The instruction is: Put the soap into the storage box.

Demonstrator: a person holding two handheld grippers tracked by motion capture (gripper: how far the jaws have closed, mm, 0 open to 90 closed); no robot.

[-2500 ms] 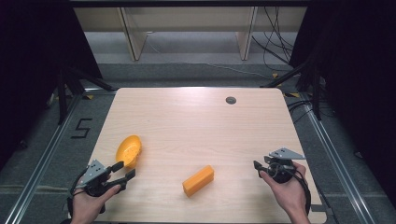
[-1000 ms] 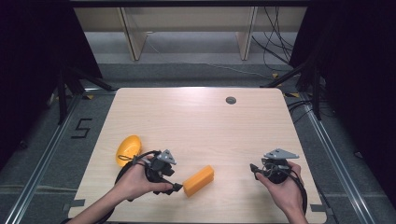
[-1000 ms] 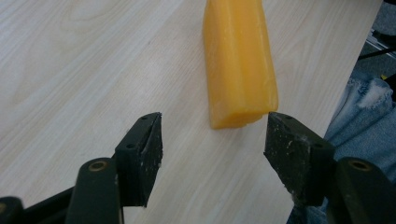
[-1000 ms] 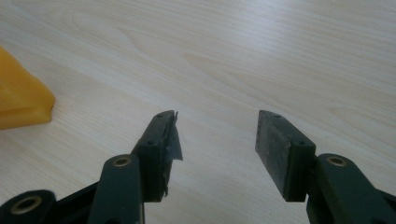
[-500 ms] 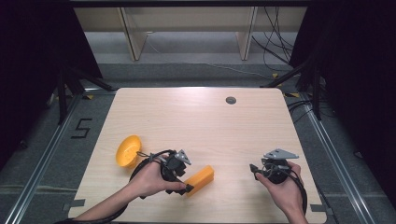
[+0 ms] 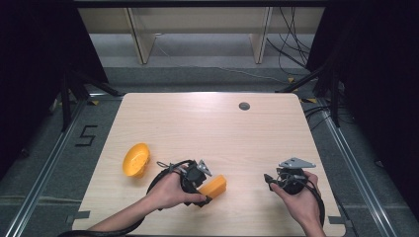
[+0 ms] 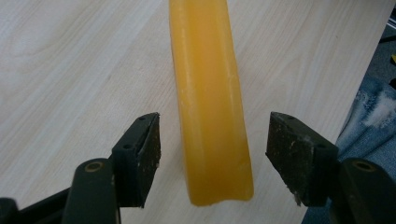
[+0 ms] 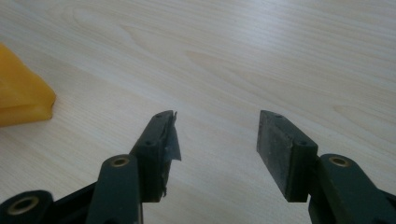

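The left tool (image 6: 206, 190) has crossed from the bowl (image 6: 135, 159), widened, and now straddles the orange block (image 7: 211, 102).

Black left gripper (image 6: 200, 183) and right gripper (image 6: 281, 180), looped with black cables; grey three-cornered plates on top; jaws faced with flat dark pads, brass-coloured screws at the hinges. Forearms bare.

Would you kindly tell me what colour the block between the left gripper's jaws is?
Yellow-orange; the block shows best in the left gripper view.

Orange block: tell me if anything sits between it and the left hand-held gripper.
Nothing visible does. The orange block already lies between the open jaws of the left hand-held gripper, with bare table on either side and a gap at each pad.
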